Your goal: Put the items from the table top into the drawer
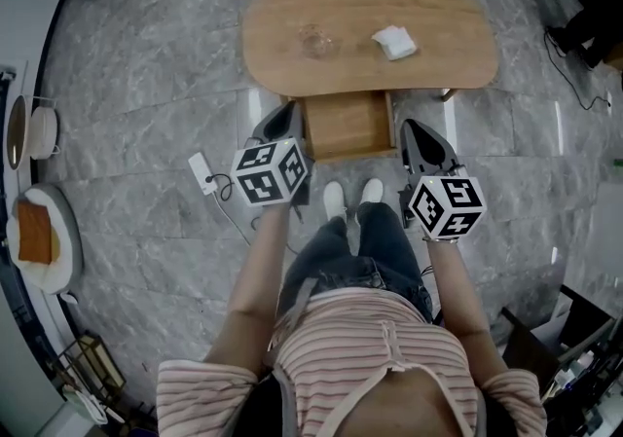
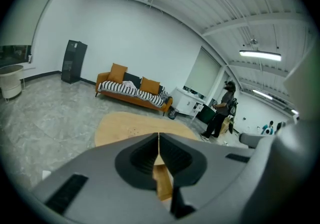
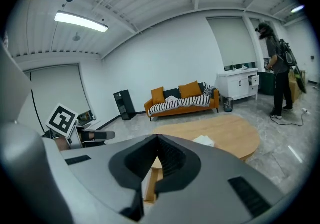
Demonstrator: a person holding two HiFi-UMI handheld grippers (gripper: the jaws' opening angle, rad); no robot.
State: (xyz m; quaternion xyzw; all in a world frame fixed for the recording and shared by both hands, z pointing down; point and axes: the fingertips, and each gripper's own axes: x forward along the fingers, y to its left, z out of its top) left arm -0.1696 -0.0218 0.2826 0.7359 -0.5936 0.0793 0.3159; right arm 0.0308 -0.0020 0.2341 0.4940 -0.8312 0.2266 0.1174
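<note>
Left gripper (image 2: 159, 139) and right gripper (image 3: 157, 139): jaws of each clenched tip to tip, nothing between them; the two flank the open wooden drawer (image 1: 348, 126), which projects from the near edge of the oval table (image 1: 273, 26); on the table, well beyond both jaws, lie a white folded cloth (image 1: 393, 42) ahead of the right gripper, and, apart to its left, a small clear glass object (image 1: 316, 39), faint against the wood.

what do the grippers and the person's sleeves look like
Both the left gripper and right gripper have grey, wedge-shaped bodies with dark ribbed pads. Each carries a white cube printed with black square markers. The person wears short sleeves in pink and white stripes.
</note>
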